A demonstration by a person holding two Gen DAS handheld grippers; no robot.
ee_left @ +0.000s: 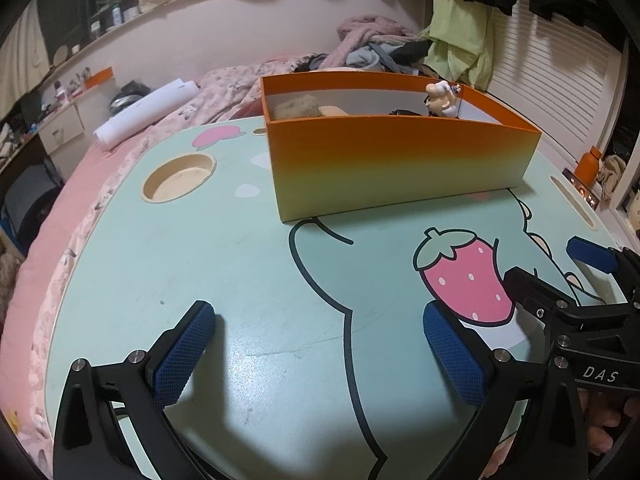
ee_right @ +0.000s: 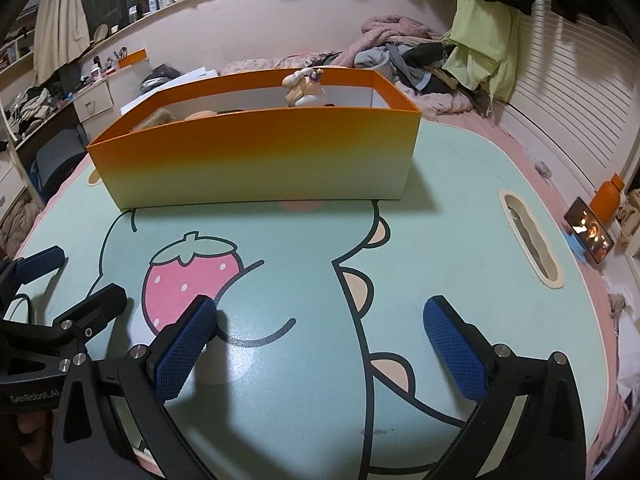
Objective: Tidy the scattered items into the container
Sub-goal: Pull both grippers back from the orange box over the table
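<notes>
Orange-to-cream cardboard container (ee_left: 400, 160), open-topped, stands on the far half of the surface, well apart from both tools, w/ its long wall facing them.

Left gripper (ee_left: 320, 356): jaws wide apart, nothing between the blue textured pads (ee_left: 182, 360), only bare surface under them. Right gripper (ee_right: 320, 354): same, jaws spread full and empty, pads (ee_right: 456, 350) hovering low over the printed strawberry (ee_right: 188, 280) area. In the left-wrist view the right gripper shows at the right edge, so the two sit side by side near the front edge, both angled down toward the surface. Reads as a rest pose: nothing left to hold, so both are parked open.

Outward: mint-green lap surface (ee_left: 224, 260) w/ cartoon print, a round cup recess (ee_left: 180, 178) at its left and a slot (ee_right: 528, 236) at its right. No loose items visible on it in either view.

Inside the container: a small cream figurine (ee_right: 304, 88) poking above the rim, a tan fuzzy lump (ee_left: 296, 106) at the left end, something dark between them, can't tell what. Items sit in there prob. because that's the goal; task looks about done.

Beyond: pink bed (ee_left: 52, 248) under the surface, heap of clothes (ee_right: 400, 52) behind, a lit phone (ee_right: 590, 236) and an orange bottle (ee_right: 610, 196) off to the right.
</notes>
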